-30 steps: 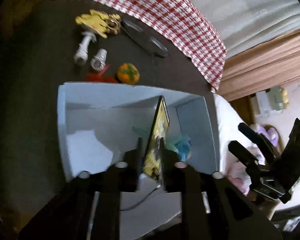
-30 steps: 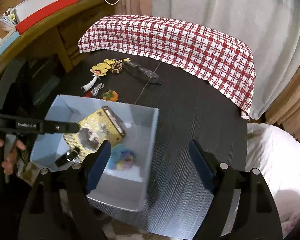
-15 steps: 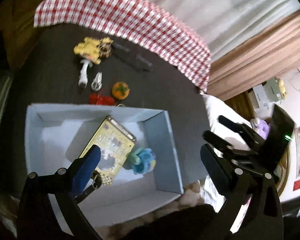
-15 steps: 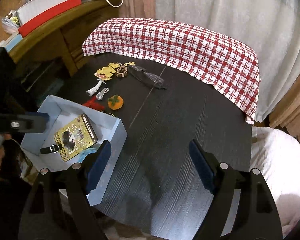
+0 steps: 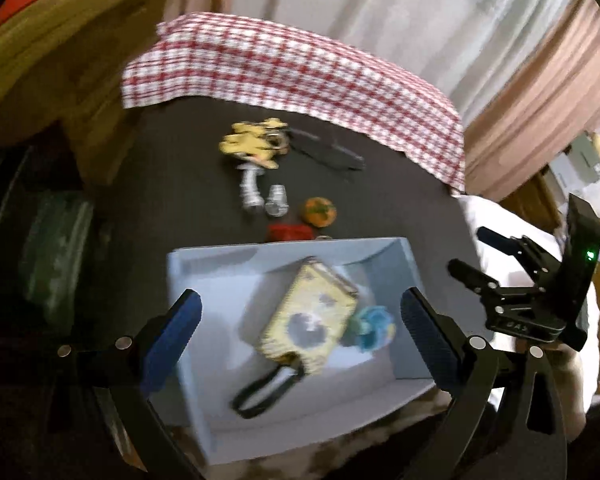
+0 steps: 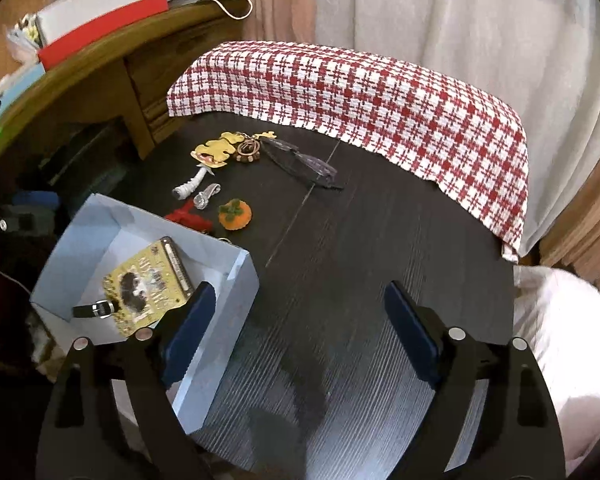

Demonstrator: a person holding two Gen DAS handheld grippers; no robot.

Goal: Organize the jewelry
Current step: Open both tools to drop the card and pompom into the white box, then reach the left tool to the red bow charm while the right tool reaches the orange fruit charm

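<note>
A pale blue box (image 5: 204, 276) (image 6: 236, 276) sits at the near left edge of the dark round table (image 6: 380, 240). Inside lie a yellow printed tag with a black strap (image 5: 310, 320) (image 6: 150, 284) and a blue-green fuzzy charm (image 5: 374, 328). My left gripper (image 5: 298, 338) hovers above the box, open and holding nothing. My right gripper (image 6: 296, 330) hangs over bare table to the right of the box, its jaws opening with nothing between them. Behind the box lie an orange pumpkin charm (image 6: 235, 214), a red piece (image 6: 188, 216), a silver piece (image 6: 206, 195), a white piece (image 6: 188, 186) and a yellow figure keychain (image 6: 216, 150).
Dark glasses (image 6: 300, 160) lie near the keychain. A red-and-white checked cloth (image 6: 360, 96) drapes the table's far side. A wooden shelf (image 6: 80, 80) with books stands at left, curtains behind. The right gripper's body (image 5: 540, 300) shows at the right of the left wrist view.
My left gripper let go of the yellow tag, which now lies flat in the box, then opened wide and rose away. The right gripper's jaws widened slightly and its view shifted right of the box.
</note>
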